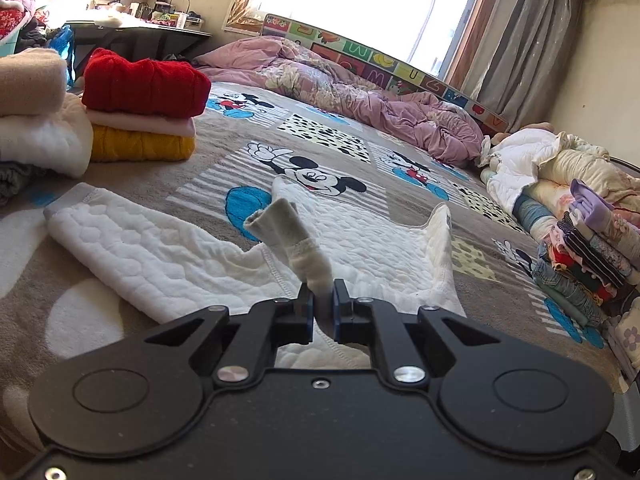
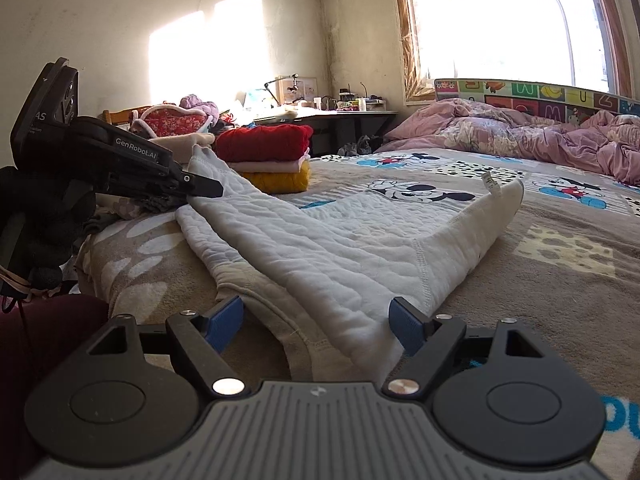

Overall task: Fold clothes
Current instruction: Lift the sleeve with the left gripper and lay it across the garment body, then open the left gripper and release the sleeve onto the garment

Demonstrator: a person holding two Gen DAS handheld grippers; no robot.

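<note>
A white quilted garment [image 1: 168,256] lies spread on the cartoon-print bed blanket [image 1: 328,140]. My left gripper [image 1: 322,304] is shut on one of its cuffs, and the pinched sleeve end [image 1: 280,224] sticks up in front of the jaws. In the right wrist view the same garment [image 2: 320,248] lies folded over itself. There the left gripper [image 2: 208,188] holds a raised edge of it at the left. My right gripper [image 2: 316,326] is open, its blue pads [image 2: 408,326] either side of the garment's near edge without pressing on it.
Folded red, pink and yellow clothes [image 1: 144,112] are stacked at the back left beside beige and white piles [image 1: 36,120]. A crumpled pink duvet [image 1: 360,92] lies along the far side. More folded clothes [image 1: 592,248] sit at the right edge. A desk [image 2: 328,118] stands behind.
</note>
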